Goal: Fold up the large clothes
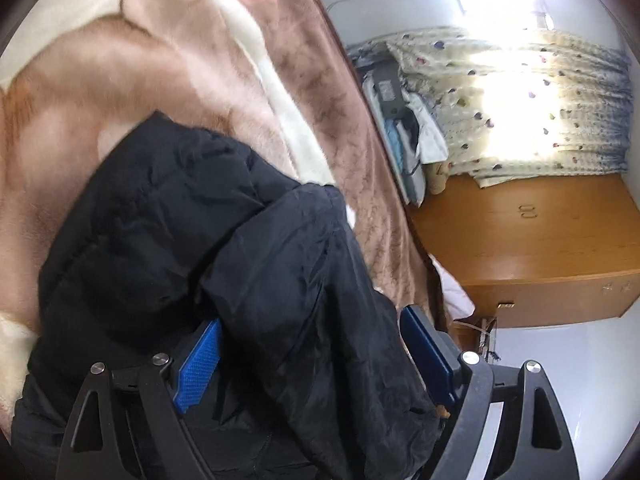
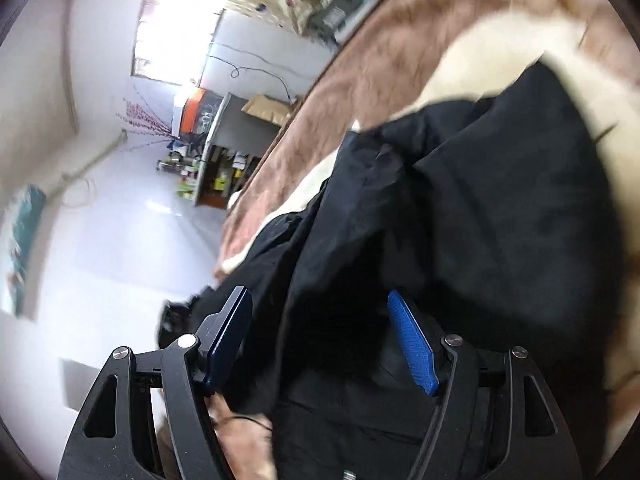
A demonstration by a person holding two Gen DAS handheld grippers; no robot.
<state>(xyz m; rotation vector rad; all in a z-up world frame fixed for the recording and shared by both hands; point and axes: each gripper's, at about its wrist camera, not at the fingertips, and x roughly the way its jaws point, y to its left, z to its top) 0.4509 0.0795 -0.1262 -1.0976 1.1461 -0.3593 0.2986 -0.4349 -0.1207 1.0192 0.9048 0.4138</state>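
Both claws stand spread. The left claw (image 1: 308, 356) and right claw (image 2: 324, 340) each straddle a ridge of the black jacket (image 1: 192, 220), heaped on the bed blanket (image 1: 100, 60) directly ahead. Seat each fold deep between the pads before pinching.
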